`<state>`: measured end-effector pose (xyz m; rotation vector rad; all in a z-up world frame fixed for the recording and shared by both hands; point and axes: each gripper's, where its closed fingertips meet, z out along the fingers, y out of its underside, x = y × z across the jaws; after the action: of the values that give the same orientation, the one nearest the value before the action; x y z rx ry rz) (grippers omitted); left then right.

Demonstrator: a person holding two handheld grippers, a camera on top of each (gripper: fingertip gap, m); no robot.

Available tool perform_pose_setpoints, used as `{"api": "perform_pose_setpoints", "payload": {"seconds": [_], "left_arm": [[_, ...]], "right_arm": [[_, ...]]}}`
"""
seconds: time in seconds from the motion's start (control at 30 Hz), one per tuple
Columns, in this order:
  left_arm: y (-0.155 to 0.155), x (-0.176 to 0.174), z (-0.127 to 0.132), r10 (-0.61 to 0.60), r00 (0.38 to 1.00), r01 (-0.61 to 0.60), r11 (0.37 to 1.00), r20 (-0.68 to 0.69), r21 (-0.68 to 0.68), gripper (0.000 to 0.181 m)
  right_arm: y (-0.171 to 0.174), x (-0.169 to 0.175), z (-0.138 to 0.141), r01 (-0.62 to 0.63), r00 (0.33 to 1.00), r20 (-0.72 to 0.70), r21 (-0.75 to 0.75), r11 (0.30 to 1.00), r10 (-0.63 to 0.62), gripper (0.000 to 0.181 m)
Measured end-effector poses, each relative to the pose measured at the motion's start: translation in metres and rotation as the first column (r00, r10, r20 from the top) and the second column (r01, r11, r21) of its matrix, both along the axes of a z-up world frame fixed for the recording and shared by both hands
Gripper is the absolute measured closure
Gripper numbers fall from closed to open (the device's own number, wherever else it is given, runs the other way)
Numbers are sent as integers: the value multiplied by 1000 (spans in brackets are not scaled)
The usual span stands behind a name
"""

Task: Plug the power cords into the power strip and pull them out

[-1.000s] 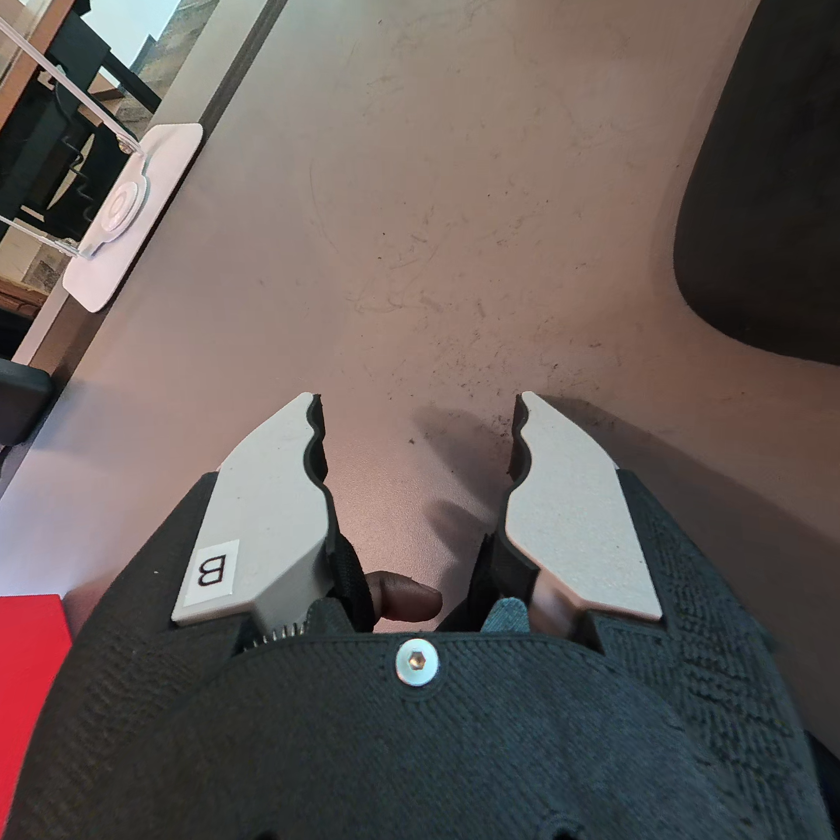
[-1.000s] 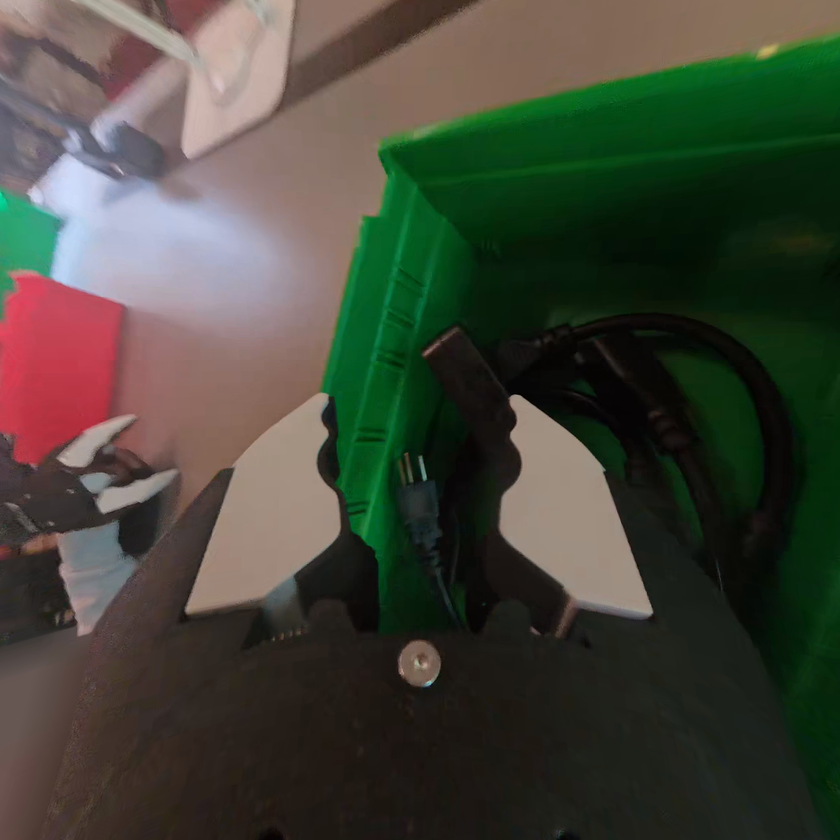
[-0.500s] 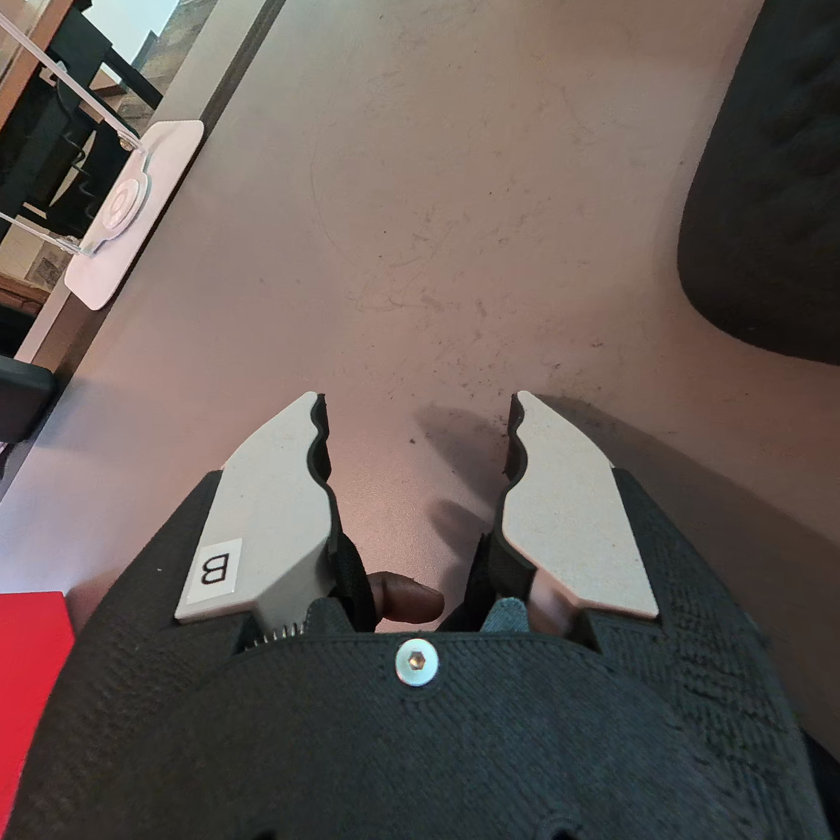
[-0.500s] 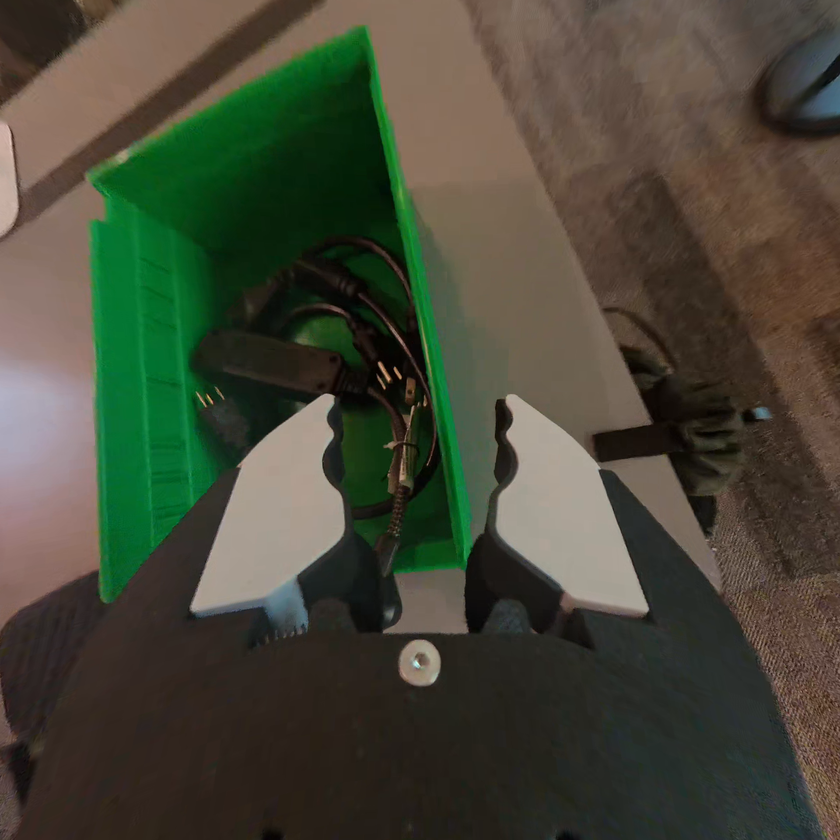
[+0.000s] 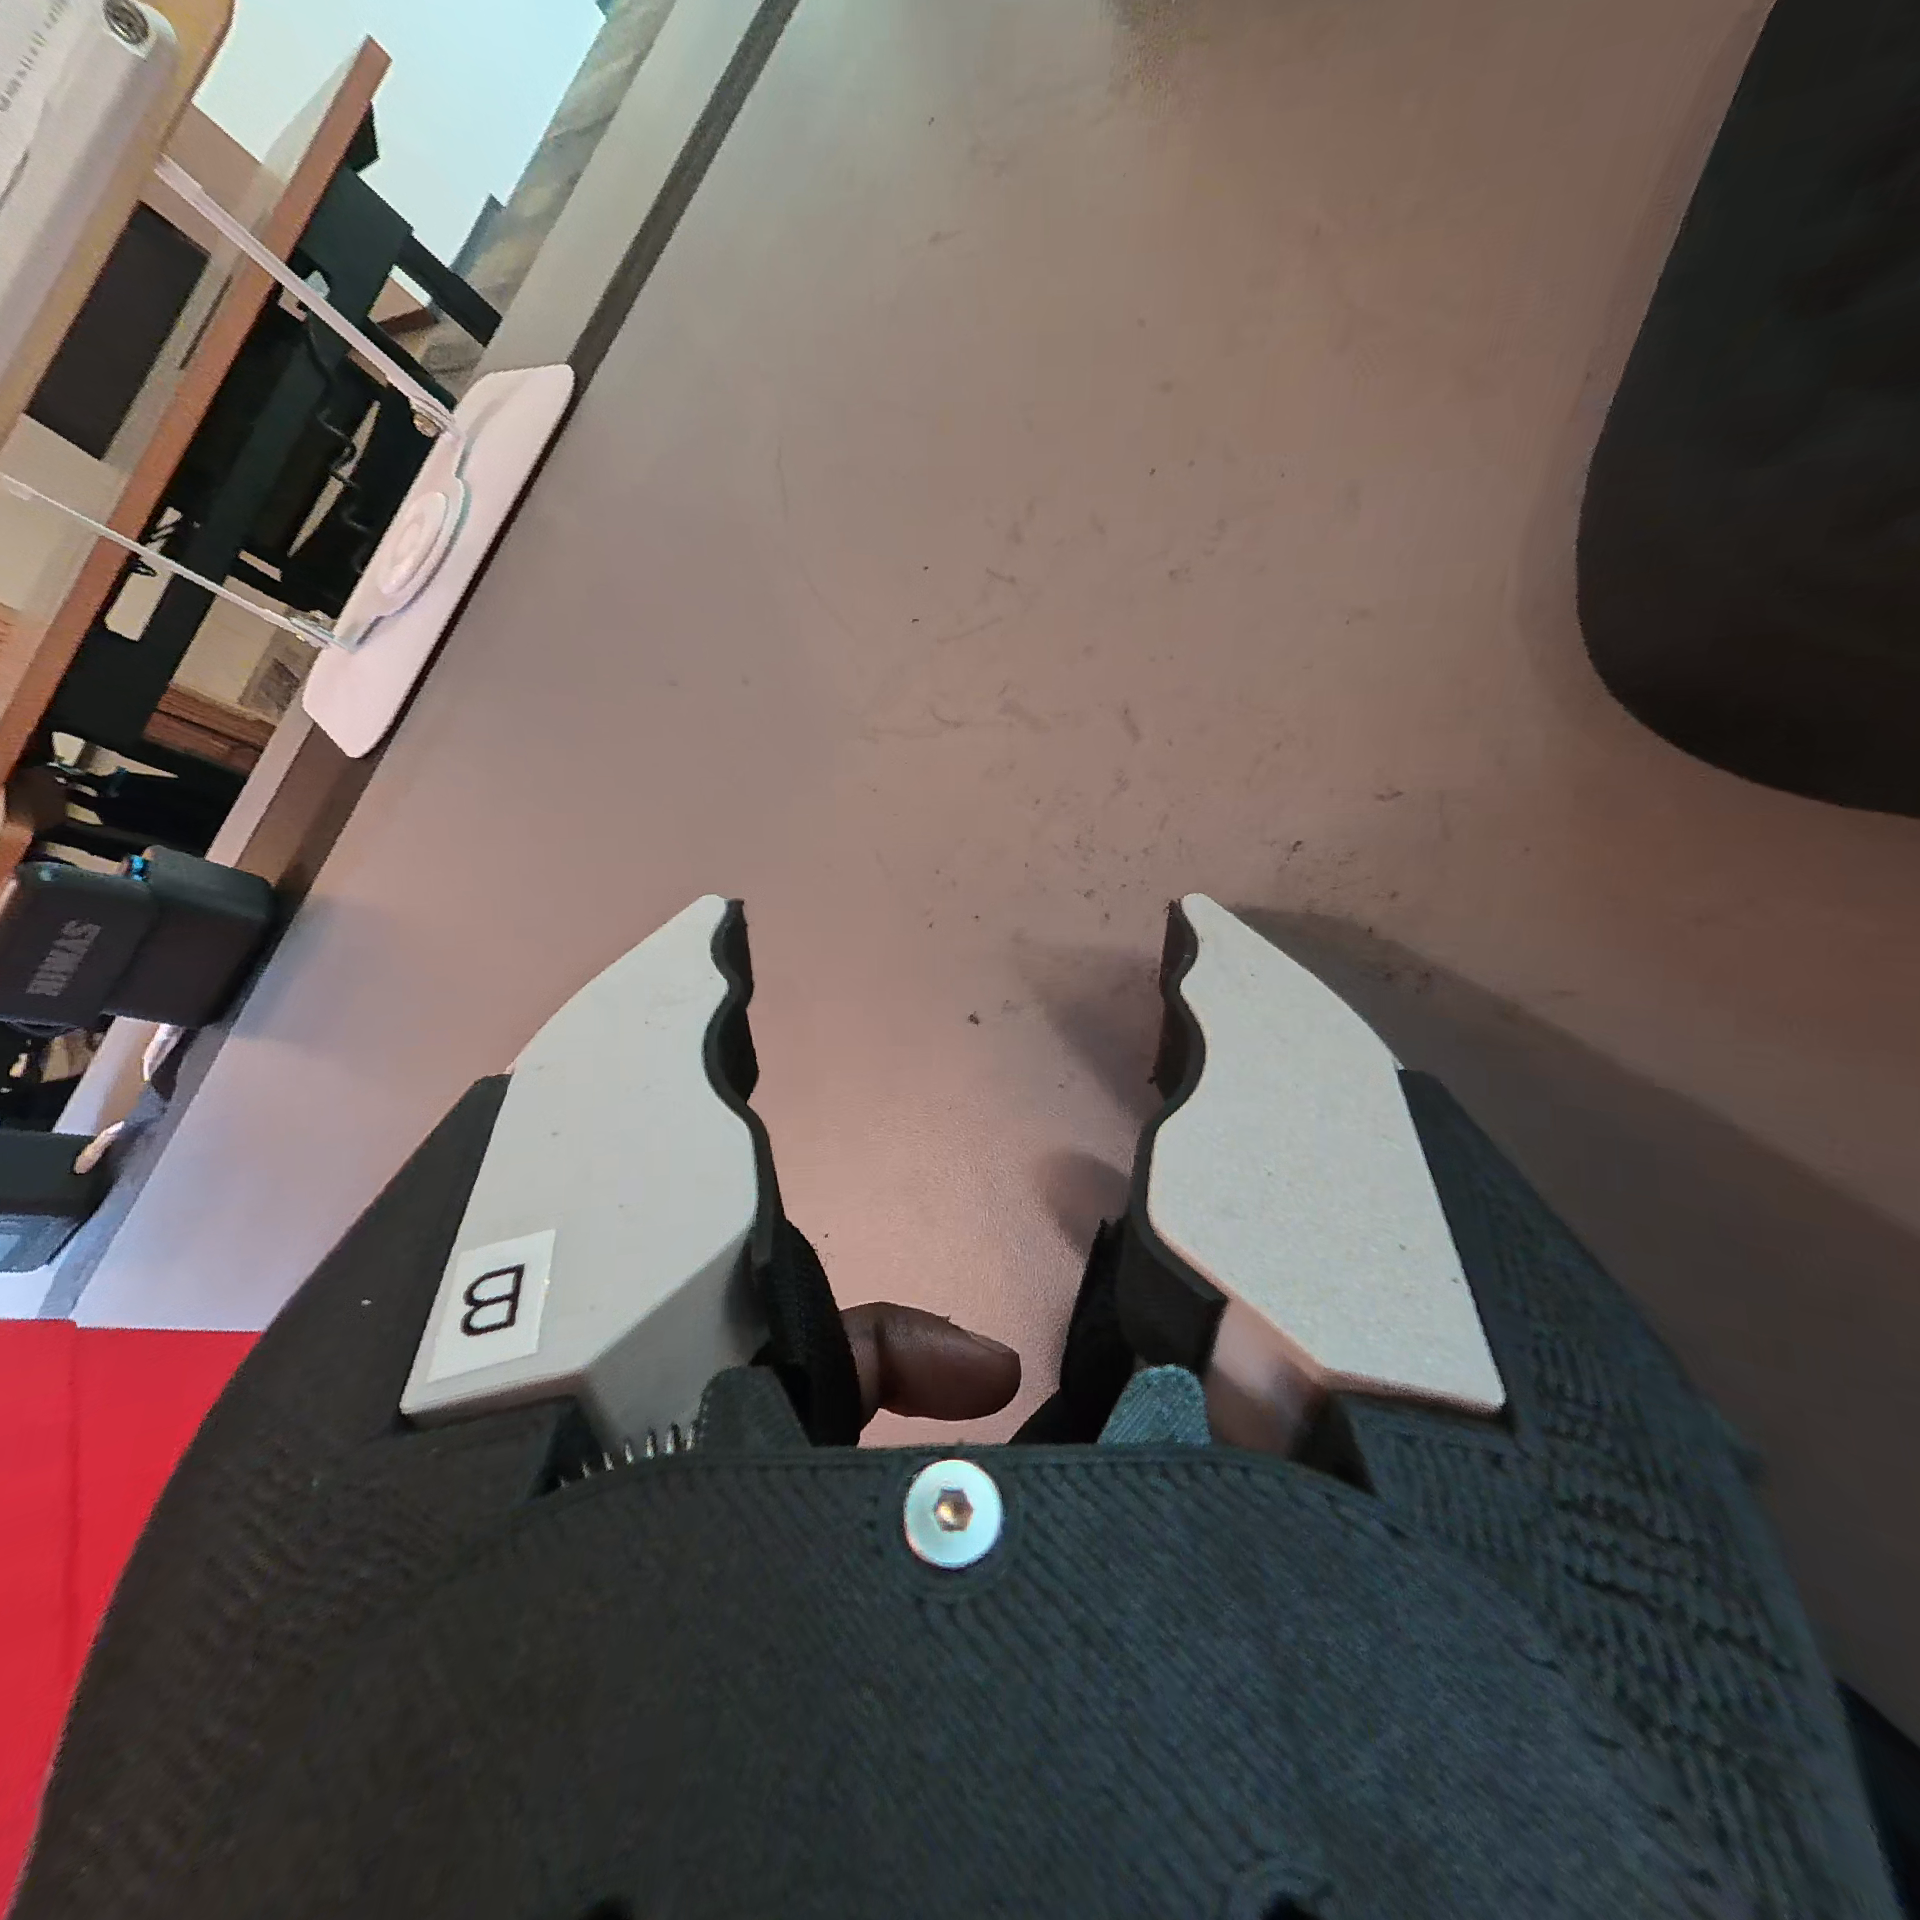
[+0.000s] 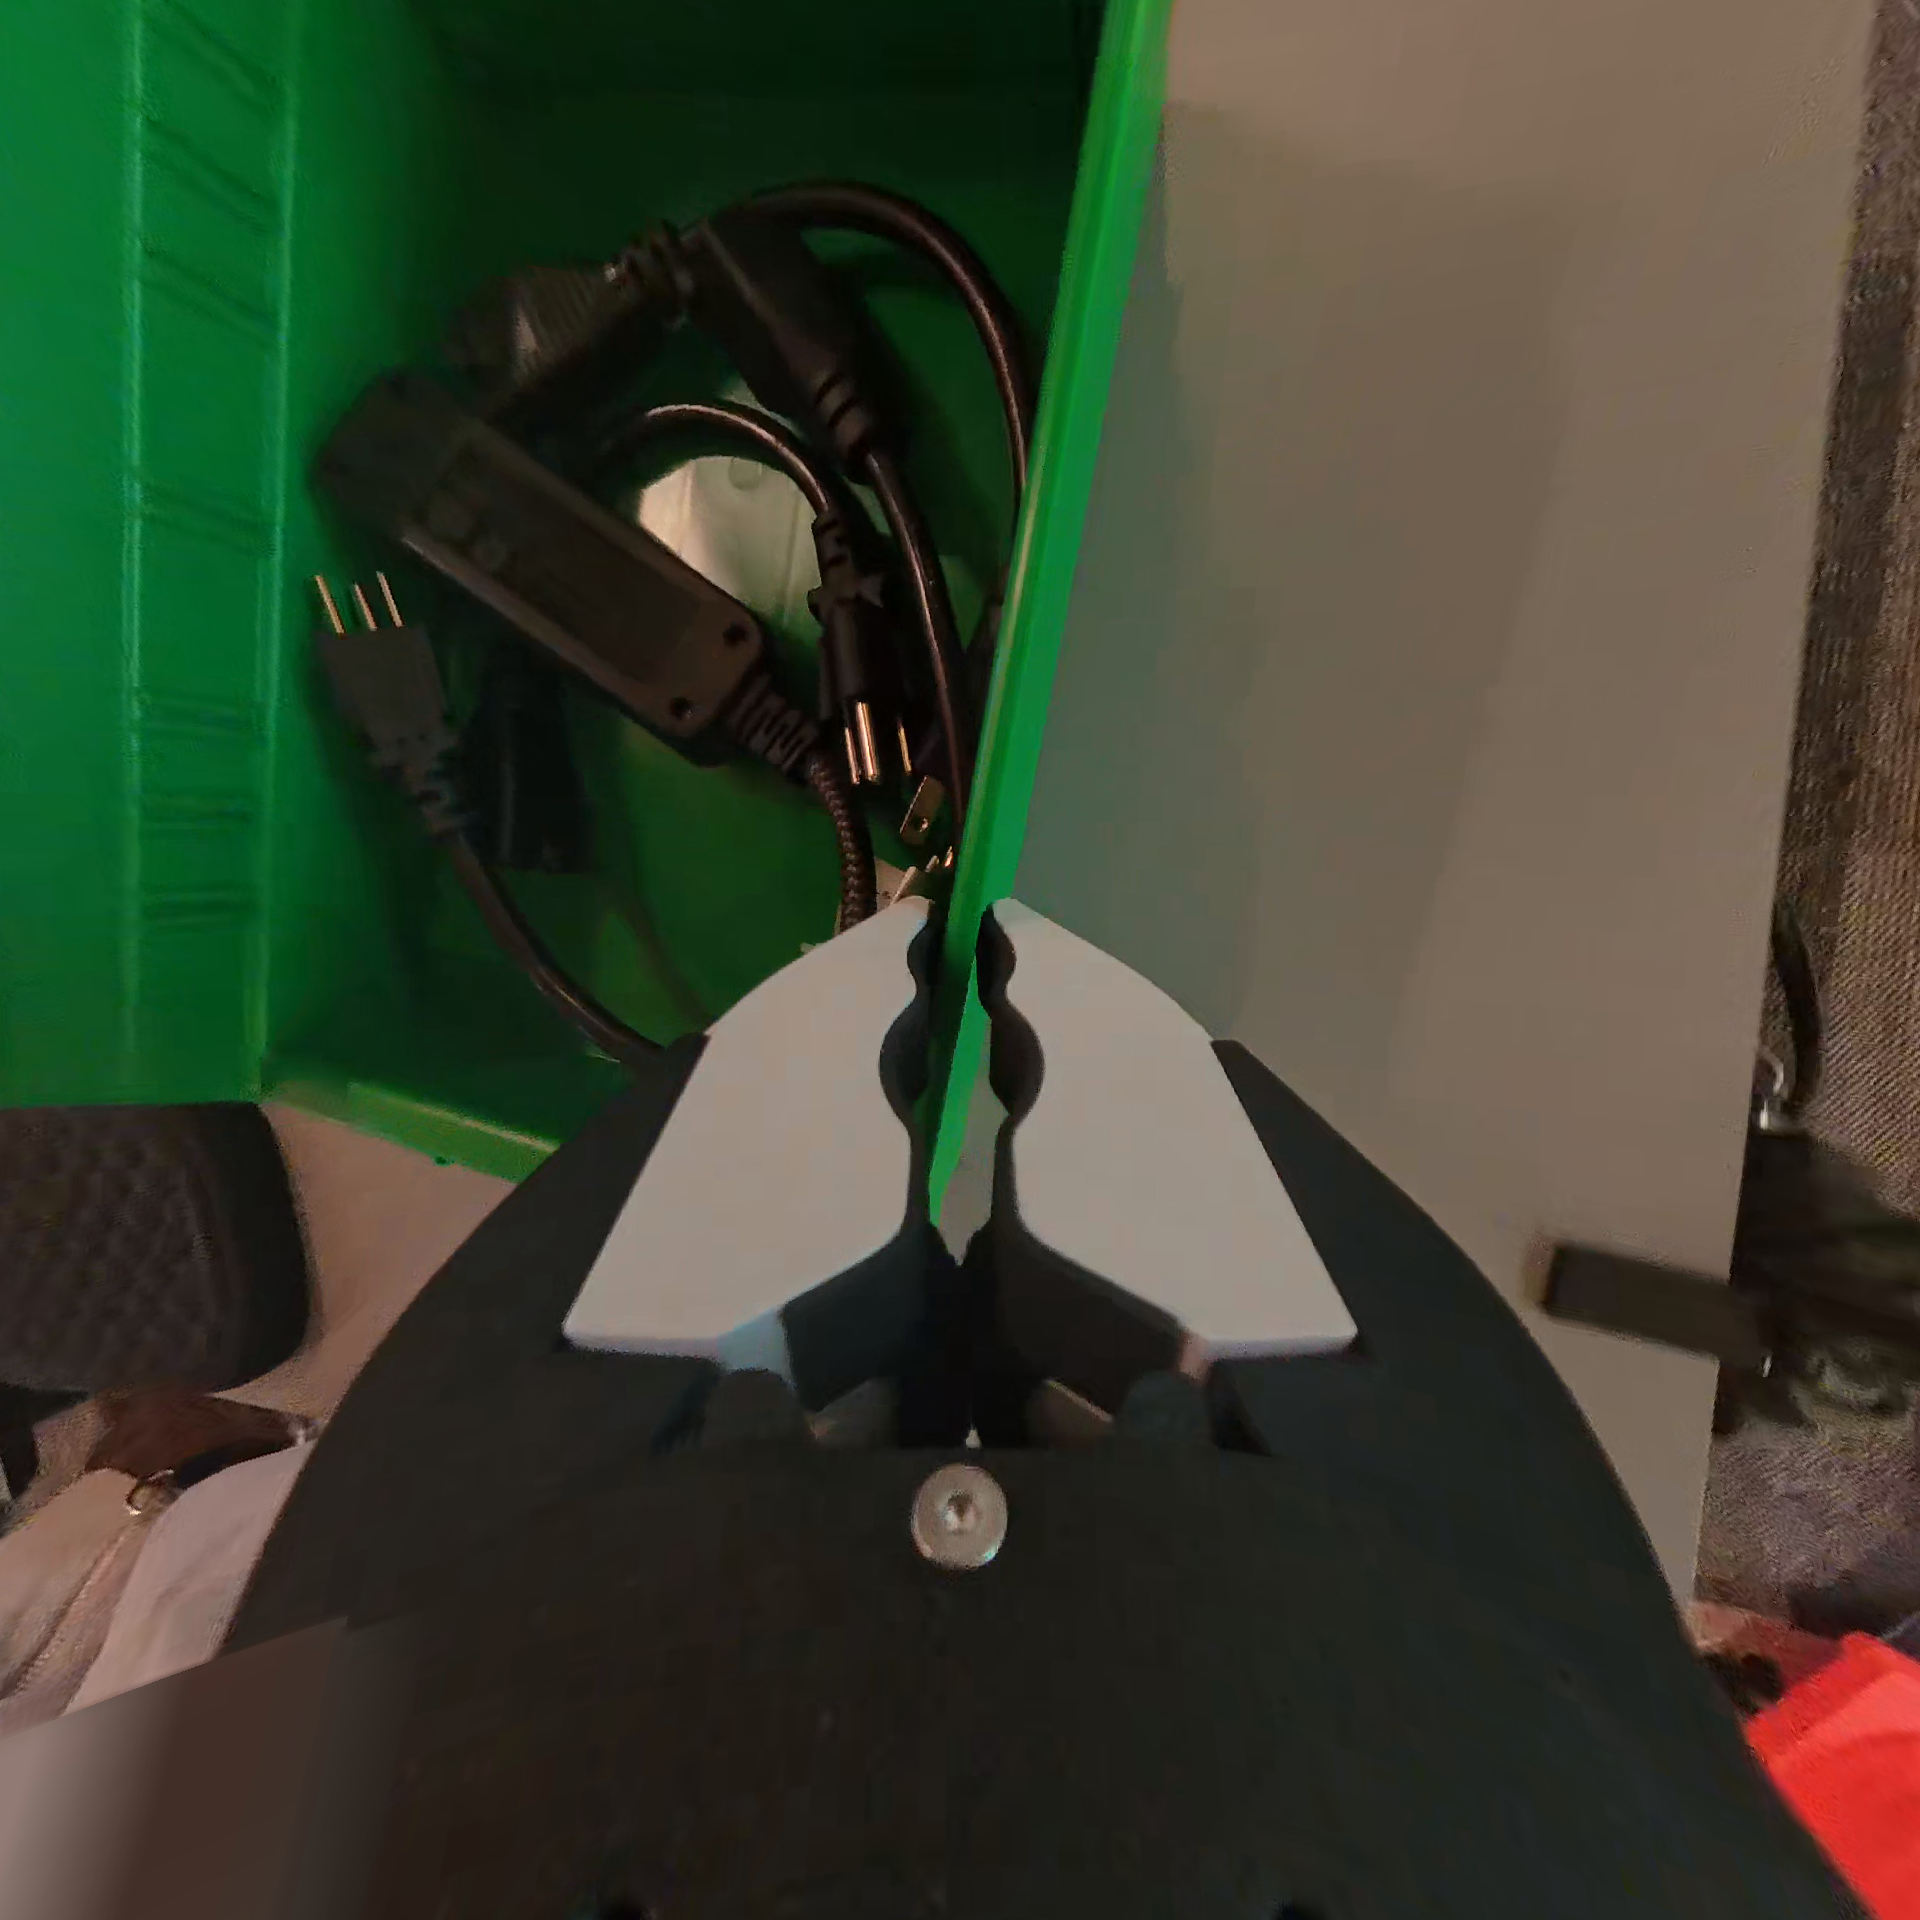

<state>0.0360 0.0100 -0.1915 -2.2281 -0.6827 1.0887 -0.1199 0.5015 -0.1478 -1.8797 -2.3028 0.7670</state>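
In the right wrist view a green bin (image 6: 156, 520) holds a black power strip (image 6: 561, 582) and several black power cords (image 6: 935, 343). One three-prong plug (image 6: 379, 675) lies at the bin's left, another plug (image 6: 862, 727) near its right wall. My right gripper (image 6: 961, 914) is shut on the bin's thin right wall (image 6: 1070, 520), one finger inside and one outside. In the left wrist view my left gripper (image 5: 956, 914) is open and empty, low over the bare brown table (image 5: 1039, 468).
A white pad with a clear stand (image 5: 436, 551) sits at the table's far left edge. A black chair part (image 5: 1766, 468) is at right. A red block (image 5: 94, 1455) is at lower left. The table's right edge and grey carpet (image 6: 1860, 520) show beside the bin.
My right gripper swung across the bin from its left wall to its right wall and closed on it. My left gripper stayed open and shifted only slightly.
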Motion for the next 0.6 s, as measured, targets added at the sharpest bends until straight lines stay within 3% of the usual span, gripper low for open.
{"api": "perform_pose_setpoints", "payload": {"seconds": [0.23, 0.4, 0.6], "left_arm": [[1, 1, 6, -11, 998, 11, 1000, -61, 0, 106], [1, 2, 11, -16, 996, 17, 1000, -91, 15, 106], [1, 2, 15, -18, 992, 21, 1000, -122, 21, 106]], "right_arm": [[-80, -36, 0, -259, 966, 4, 22, 966, 259, 173], [-149, -51, 1, -459, 888, -40, 1, 888, 459, 169], [-208, -57, 0, -588, 806, -52, 44, 808, 589, 168]]}}
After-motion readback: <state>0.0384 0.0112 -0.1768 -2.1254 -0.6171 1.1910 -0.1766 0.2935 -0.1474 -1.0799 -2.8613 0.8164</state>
